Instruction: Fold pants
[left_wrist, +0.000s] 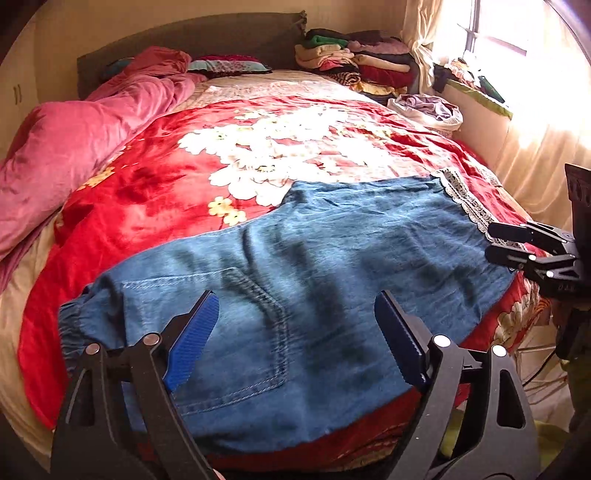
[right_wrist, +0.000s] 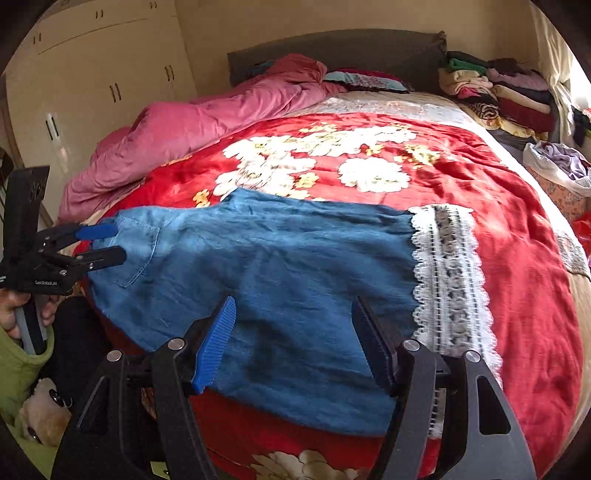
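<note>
Blue denim pants (left_wrist: 314, 266) lie flat across the near part of the bed, waistband to the left, white lace cuff (left_wrist: 467, 201) to the right. My left gripper (left_wrist: 297, 332) is open above the back pocket (left_wrist: 243, 332) near the waist. My right gripper (right_wrist: 293, 339) is open above the leg part of the pants (right_wrist: 280, 266), left of the lace cuff (right_wrist: 448, 273). Each gripper shows in the other's view: the right gripper (left_wrist: 493, 243) by the cuff, the left gripper (right_wrist: 116, 243) by the waist. Neither holds cloth.
A red floral blanket (left_wrist: 184, 177) covers the bed. A pink duvet (left_wrist: 81, 140) is bunched along the left side. Folded clothes (left_wrist: 354, 59) are stacked at the far right by the headboard, with a white bag (left_wrist: 428, 109) beside them. Wardrobe doors (right_wrist: 103, 81) stand left, a curtained window (left_wrist: 517, 74) right.
</note>
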